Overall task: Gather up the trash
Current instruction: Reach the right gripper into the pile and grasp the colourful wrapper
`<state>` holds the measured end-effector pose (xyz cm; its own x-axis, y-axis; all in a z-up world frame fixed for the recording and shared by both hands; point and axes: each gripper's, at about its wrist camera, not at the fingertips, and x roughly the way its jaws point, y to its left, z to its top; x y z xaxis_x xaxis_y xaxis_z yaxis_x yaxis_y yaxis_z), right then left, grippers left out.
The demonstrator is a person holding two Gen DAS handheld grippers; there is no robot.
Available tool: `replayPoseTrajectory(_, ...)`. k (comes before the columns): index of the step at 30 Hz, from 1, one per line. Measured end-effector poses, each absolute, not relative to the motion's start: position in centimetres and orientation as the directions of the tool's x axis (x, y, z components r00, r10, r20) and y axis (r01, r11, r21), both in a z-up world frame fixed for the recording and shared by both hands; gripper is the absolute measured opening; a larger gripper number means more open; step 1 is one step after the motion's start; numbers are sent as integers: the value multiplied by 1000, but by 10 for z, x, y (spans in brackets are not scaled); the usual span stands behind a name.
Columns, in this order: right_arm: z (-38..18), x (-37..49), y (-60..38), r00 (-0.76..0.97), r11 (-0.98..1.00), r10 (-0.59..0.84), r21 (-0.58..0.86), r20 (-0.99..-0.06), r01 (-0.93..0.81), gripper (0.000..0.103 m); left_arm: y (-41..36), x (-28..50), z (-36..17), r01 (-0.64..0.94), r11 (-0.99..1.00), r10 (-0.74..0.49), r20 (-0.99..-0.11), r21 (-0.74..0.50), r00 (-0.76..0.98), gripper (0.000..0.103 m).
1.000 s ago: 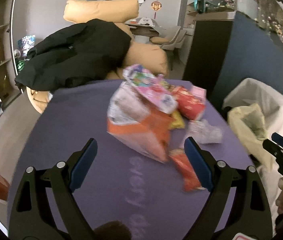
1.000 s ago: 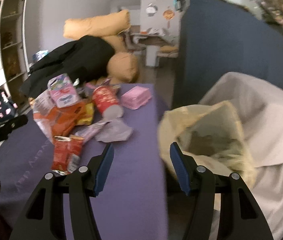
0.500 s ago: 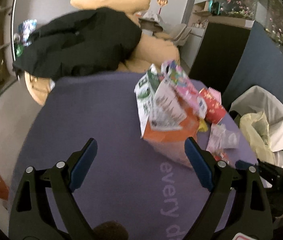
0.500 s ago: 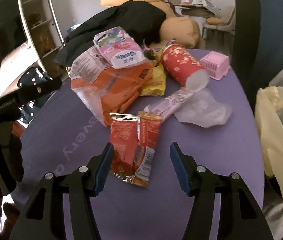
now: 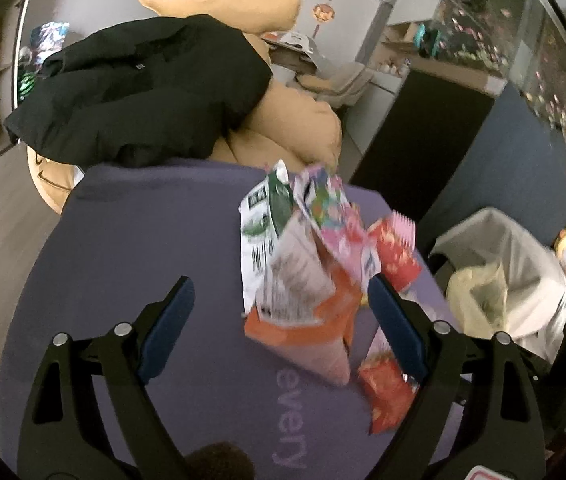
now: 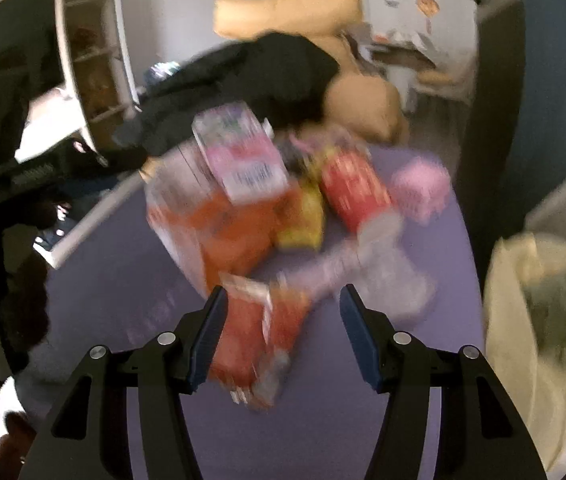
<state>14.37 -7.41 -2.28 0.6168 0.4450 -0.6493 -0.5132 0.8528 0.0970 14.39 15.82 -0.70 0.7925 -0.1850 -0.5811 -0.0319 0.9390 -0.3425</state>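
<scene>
A heap of trash lies on a purple table (image 5: 143, 280): an orange and white snack bag (image 5: 303, 312) (image 6: 219, 232), a green and white carton (image 5: 263, 224), a pink tissue pack (image 6: 239, 160), a red cup (image 6: 353, 188), a yellow wrapper (image 6: 303, 220), a clear plastic wrapper (image 6: 387, 268) and red snack packets (image 6: 259, 328) (image 5: 383, 392). My left gripper (image 5: 281, 308) is open, with the orange bag between its jaws. My right gripper (image 6: 283, 316) is open, right above the red packets.
A bin lined with a yellowish bag (image 6: 543, 312) (image 5: 479, 300) stands off the table's right edge. A pink box (image 6: 423, 192) sits at the far right of the table. A black jacket (image 5: 143, 88) lies on tan cushions (image 5: 295, 132) behind it. Shelves (image 6: 91, 52) stand at left.
My right gripper swung from the bin bag to the table and now hangs close over the red packets. My left gripper shifted left, then closer to the orange bag.
</scene>
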Motion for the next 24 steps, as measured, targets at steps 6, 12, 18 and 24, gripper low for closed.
replayPoseTrajectory(6,17,205,-29,547,724,606,115,-578,-681,55,183,143,-11,-77,939,-155,-610,-336,777,75)
replayPoseTrajectory(12,6,277,15,470,692,604,130,-644,-710,55,208,138,-26,-81,929,-185,-646,-360,740,70)
replayPoseTrajectory(18,-29,284,21,406,680,578,142,-708,-719,37,219,137,-38,-81,908,-227,-646,-411,729,70)
replayPoseTrajectory(24,-6,271,-10,458,718,588,171,-667,-674,9,205,142,-40,-54,902,-258,-634,-429,729,69)
